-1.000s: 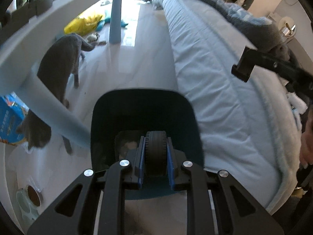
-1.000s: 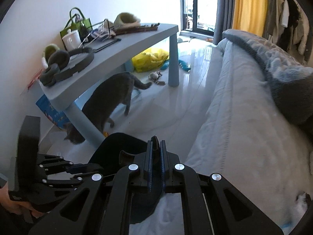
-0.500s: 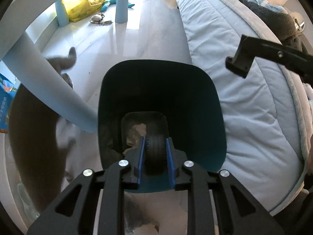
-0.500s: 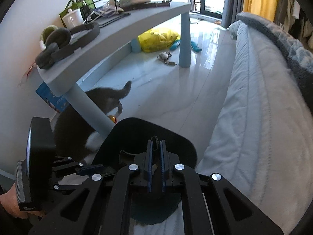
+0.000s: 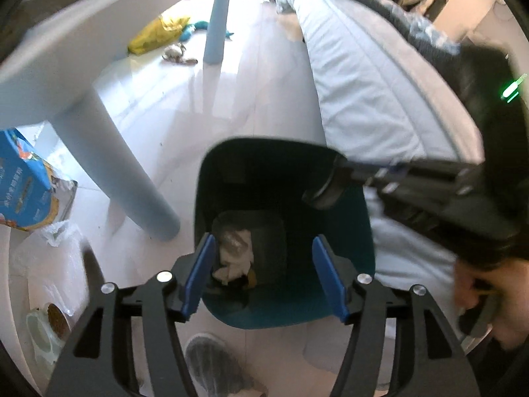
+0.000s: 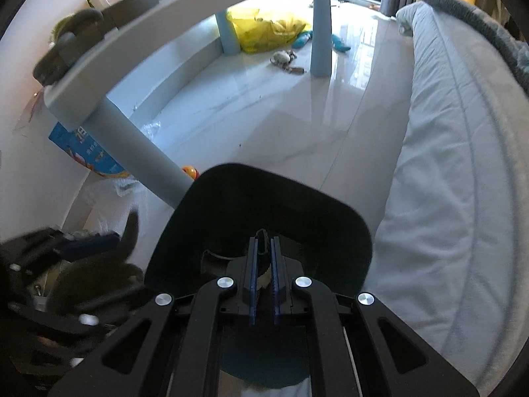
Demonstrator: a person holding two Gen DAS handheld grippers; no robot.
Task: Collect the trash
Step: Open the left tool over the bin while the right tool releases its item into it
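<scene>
A dark teal bin (image 5: 264, 142) stands on the white floor between a table leg and the bed. Crumpled white paper (image 5: 236, 258) and other scraps lie at its bottom. My left gripper (image 5: 263, 243) hangs over the bin's mouth, its jaws opening with nothing between the blue pads. My right gripper (image 5: 334, 182) reaches in from the right over the rim, with a dark rounded piece at its tip, blurred. In the right wrist view the right gripper (image 6: 263, 243) is shut on a thin dark piece (image 6: 263, 236) above the bin (image 6: 281, 182).
A pale blue table leg (image 5: 125, 172) stands just left of the bin, and the bed (image 5: 363, 76) runs along the right. A blue bag (image 5: 23, 192) and a food bowl (image 5: 53, 317) sit at the left. A grey cat (image 6: 92, 274) is close by. A hand (image 5: 479, 284) grips the right tool.
My left jaws have spread and the black wheel they held is no longer between them. The right gripper has come down to the bin's rim. The cat has left the table leg.
</scene>
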